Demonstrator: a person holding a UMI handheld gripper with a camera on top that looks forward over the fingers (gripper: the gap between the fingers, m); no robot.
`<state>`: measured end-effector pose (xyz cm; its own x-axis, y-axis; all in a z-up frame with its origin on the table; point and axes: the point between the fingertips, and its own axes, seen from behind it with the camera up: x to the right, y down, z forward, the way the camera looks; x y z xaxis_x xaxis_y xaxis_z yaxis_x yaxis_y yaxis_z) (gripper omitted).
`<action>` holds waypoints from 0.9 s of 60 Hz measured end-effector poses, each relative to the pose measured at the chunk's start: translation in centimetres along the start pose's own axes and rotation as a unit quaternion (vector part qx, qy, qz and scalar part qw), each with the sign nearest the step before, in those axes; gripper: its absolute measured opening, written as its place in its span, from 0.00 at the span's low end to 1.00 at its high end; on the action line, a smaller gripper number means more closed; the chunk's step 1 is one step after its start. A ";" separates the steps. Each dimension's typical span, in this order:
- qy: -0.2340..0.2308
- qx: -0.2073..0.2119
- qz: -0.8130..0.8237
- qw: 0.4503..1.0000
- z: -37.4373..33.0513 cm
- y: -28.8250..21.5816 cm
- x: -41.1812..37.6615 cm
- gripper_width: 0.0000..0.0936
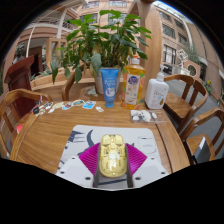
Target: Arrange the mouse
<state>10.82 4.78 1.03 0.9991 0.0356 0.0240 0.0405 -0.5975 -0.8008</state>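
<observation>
Gripper (113,165) fingers clamping yellow mouse (113,155), over white mat (82,138), wooden table (45,135) bare beside

Two pale grey fingers (82,150), magenta pads (90,158) on inner faces

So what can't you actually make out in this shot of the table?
- Gripper view: the front end of the yellow mouse between the tongs, hidden by the tongs' housing.
- Label text on the blue tube, orange bottle and white bottle: too small.
- Small items beside the tube: too small to identify.
</observation>
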 end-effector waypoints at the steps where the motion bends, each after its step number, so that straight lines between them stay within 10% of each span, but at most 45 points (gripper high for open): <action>1: 0.001 -0.002 0.002 1.000 0.2 0.3 0.0 0.41; 11: 0.003 -0.025 0.015 1.000 0.8 1.8 0.2 0.54; 19: 0.007 -0.003 0.013 1.000 -2.1 0.3 0.4 0.93; 54: 0.045 0.097 -0.013 0.994 -27.2 -5.7 -1.6 0.92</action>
<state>9.37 -13.64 21.85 0.9953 -0.0290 0.0925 0.0710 -0.4318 -0.8992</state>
